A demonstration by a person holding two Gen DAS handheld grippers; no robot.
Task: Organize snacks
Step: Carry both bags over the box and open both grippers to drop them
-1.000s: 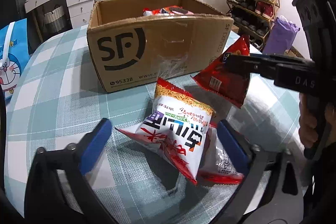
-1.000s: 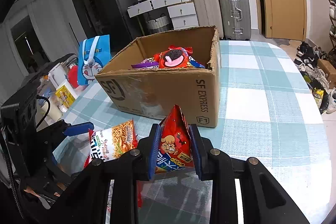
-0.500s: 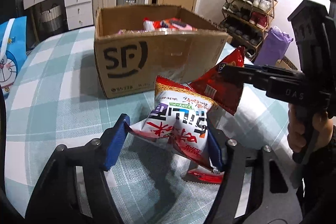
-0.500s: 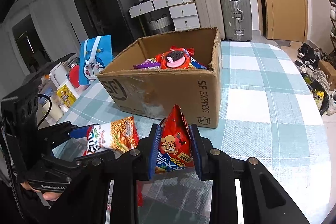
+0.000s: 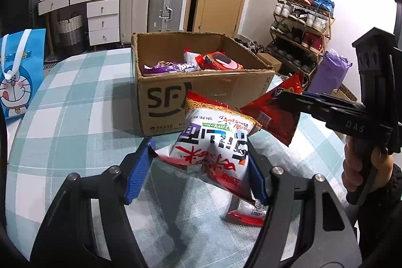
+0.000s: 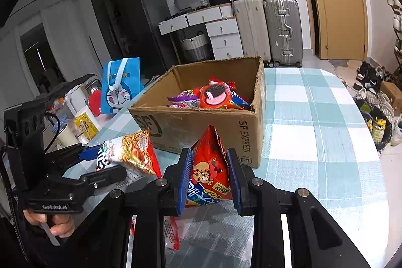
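Partly complete. The cardboard box [image 6: 213,122], centre frame, already contains several packets. 2 are in transit: the left gripper [image 5: 198,172] is clamped on the noodle snack bag [image 5: 213,145], lower centre, and the right gripper [image 6: 209,180] is clamped on the red crisp packet [image 6: 209,175], both short of the box. 1 more red-and-white packet [image 5: 247,211] lies on the checked table [image 5: 62,117], largely hidden under the held bag. Box contents are partly obscured by its near wall.

A third packet [image 5: 247,212] on the table is largely hidden beneath the held noodle bag [image 5: 213,145]. The snacks deep inside the cardboard box [image 6: 201,127] are screened by its walls. The small print on the packets cannot be read.
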